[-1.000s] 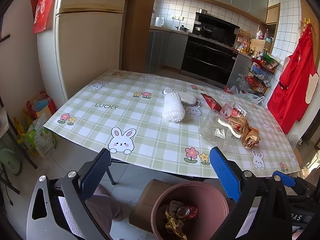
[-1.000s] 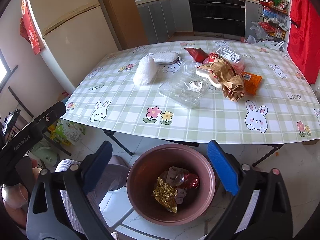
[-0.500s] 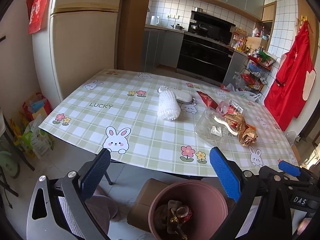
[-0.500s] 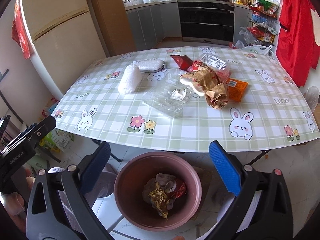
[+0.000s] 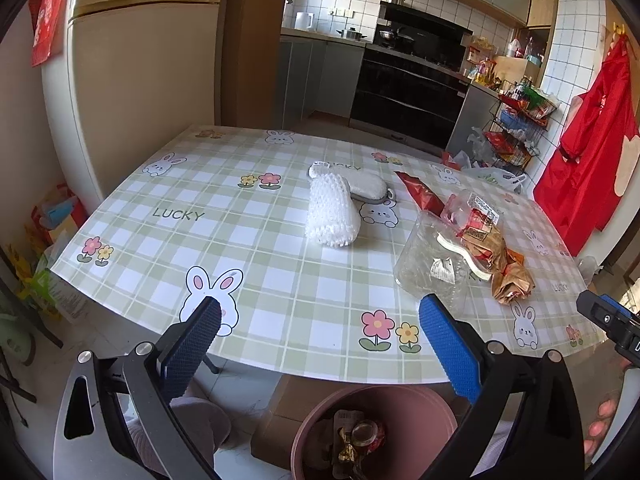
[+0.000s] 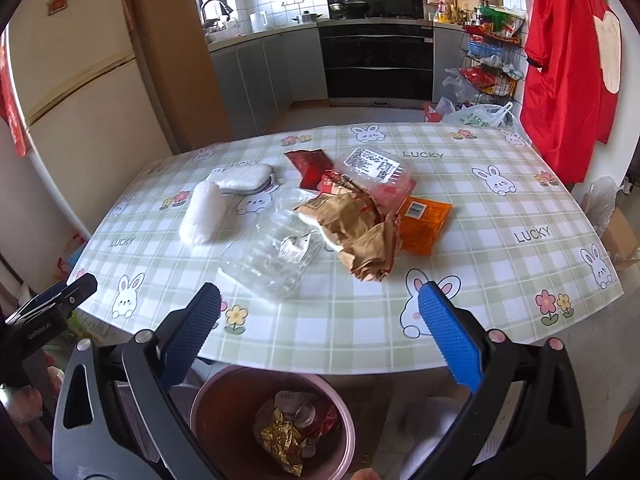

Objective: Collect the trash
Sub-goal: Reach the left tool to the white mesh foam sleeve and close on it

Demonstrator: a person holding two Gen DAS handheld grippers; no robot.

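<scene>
A pink bin (image 6: 224,412) (image 5: 400,400) stands on the floor under the table's near edge, holding a gold wrapper (image 6: 280,440) and a crushed can (image 6: 306,412). On the checked tablecloth (image 6: 360,328) lies a heap of trash: a clear plastic box (image 6: 272,256), crumpled brown paper (image 6: 360,240), an orange packet (image 6: 424,224), a red packet (image 6: 310,164) and a labelled clear bag (image 6: 376,164). A white foam net roll (image 5: 330,212) and a white pouch (image 5: 368,186) lie left of it. My left gripper (image 5: 320,316) and right gripper (image 6: 320,312) are both open and empty, short of the table edge.
A cream fridge (image 5: 140,80) stands at the left, kitchen cabinets and a black oven (image 5: 408,92) behind the table. A wire rack with groceries (image 5: 512,128) and a red apron (image 5: 588,160) are at the right. A cardboard box (image 5: 296,396) sits beside the bin.
Both grippers have risen and tilted up toward the table. The bin has dropped lower in both views and the trash heap sits nearer the centre. Both stay open.
</scene>
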